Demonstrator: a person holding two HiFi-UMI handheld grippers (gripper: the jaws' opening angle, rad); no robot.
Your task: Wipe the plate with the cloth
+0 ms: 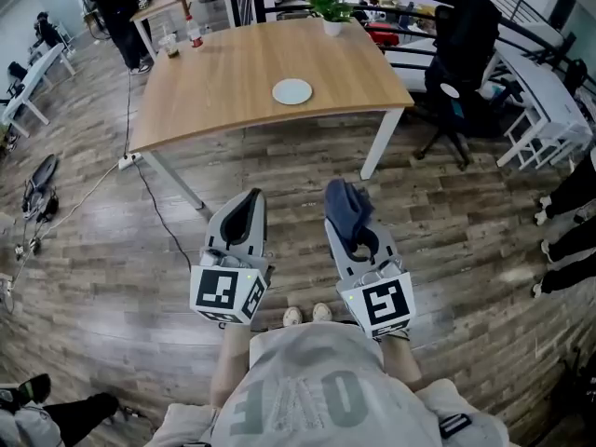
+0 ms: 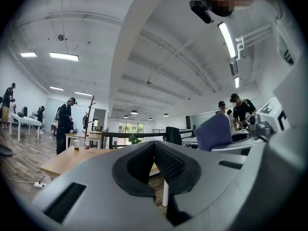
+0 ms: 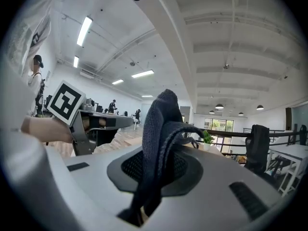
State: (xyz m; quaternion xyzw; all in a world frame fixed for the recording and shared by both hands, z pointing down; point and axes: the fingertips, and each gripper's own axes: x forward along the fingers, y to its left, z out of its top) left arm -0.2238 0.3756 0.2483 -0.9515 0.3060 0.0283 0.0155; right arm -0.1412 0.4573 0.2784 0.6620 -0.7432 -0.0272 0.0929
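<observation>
A small white plate (image 1: 292, 91) lies near the middle of a wooden table (image 1: 223, 82), well ahead of both grippers. My right gripper (image 1: 346, 214) is shut on a dark blue cloth (image 1: 346, 208), which bunches up between its jaws; the right gripper view shows the cloth (image 3: 161, 138) pinched and standing upright. Beside it, my left gripper (image 1: 248, 208) is shut with nothing in it; its jaws meet in the left gripper view (image 2: 155, 150). Both are held level over the floor in front of the table. The cloth (image 2: 215, 131) also shows at the right of the left gripper view.
On the table's far side stand a potted plant (image 1: 328, 9) and drinks (image 1: 182, 37). A black office chair (image 1: 461, 54) is at the table's right. A power strip and cable (image 1: 128, 161) lie on the wooden floor at left. People stand at the room's edges.
</observation>
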